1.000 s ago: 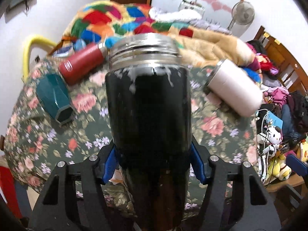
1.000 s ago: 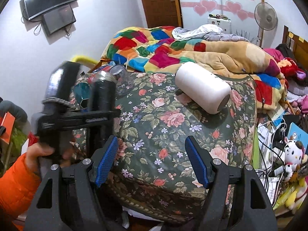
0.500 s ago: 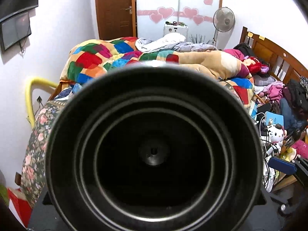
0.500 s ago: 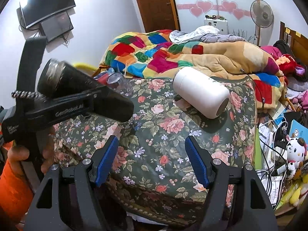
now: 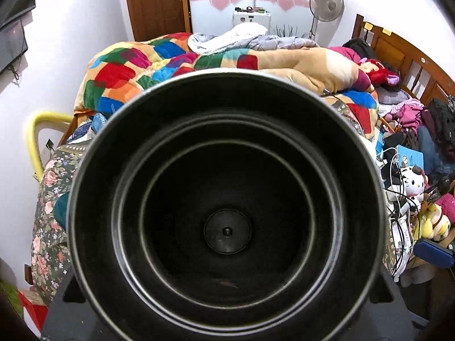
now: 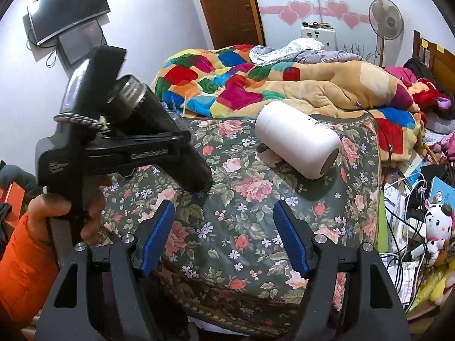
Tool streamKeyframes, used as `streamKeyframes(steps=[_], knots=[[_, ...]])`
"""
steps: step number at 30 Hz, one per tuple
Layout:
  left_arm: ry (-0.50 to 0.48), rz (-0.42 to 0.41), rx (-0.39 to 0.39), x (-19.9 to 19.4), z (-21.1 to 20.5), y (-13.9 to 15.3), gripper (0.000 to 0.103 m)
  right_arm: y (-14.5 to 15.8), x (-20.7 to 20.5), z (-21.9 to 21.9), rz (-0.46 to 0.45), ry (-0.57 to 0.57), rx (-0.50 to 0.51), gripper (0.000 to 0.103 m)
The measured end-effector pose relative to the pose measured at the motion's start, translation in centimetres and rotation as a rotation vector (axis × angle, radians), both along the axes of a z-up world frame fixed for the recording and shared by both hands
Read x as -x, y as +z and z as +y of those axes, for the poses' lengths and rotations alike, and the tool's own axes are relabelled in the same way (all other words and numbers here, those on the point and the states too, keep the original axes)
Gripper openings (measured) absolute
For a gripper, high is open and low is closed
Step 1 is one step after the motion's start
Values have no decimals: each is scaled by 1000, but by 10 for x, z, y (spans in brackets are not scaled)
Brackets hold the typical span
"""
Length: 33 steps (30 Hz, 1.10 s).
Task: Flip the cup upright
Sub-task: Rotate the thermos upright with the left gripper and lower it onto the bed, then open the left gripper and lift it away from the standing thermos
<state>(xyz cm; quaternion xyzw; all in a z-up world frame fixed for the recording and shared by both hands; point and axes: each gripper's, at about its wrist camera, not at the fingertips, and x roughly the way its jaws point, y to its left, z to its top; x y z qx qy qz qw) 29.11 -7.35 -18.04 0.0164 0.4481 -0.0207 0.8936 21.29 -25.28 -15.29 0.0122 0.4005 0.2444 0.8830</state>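
My left gripper is shut on a tall black cup with a steel threaded rim. It holds the cup tilted in the air, mouth up and back toward the left wrist camera, base down over the floral bedspread. In the left wrist view the cup's dark open mouth fills the frame and hides the fingers. My right gripper is open and empty, low over the bedspread's front. A white cup lies on its side further back on the right.
A patchwork quilt is heaped behind the bedspread. A teal cup edge shows at the left. Cables, papers and plush toys crowd the right side. A yellow rail and white wall stand at the left.
The left gripper has tipped the black cup from lying along its fingers to mouth facing its camera. In the right wrist view the cup has swung from base-up to tilted, mouth upward.
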Motion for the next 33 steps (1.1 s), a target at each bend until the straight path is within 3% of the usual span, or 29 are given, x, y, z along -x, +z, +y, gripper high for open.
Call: streamKeyframes(steps=[9, 12, 16, 21, 27, 33], knots=[[10, -2, 10, -3, 0, 1, 64, 4, 0, 1, -7, -4, -7, 69], [1, -30, -9, 4, -1, 10, 70, 9, 2, 0, -22, -10, -6, 69], [-17, -86, 12, 23, 3, 35, 70, 21, 8, -2, -53, -20, -19, 69], [-25, -217, 51, 73, 15, 81, 70, 49, 24, -3, -135, -34, -39, 69], [-29, -429, 51, 148, 23, 139, 72, 97, 62, -6, -307, -61, -75, 69], [-14, -650, 50, 224, 29, 180, 86, 139, 106, -5, -478, -78, -125, 69]])
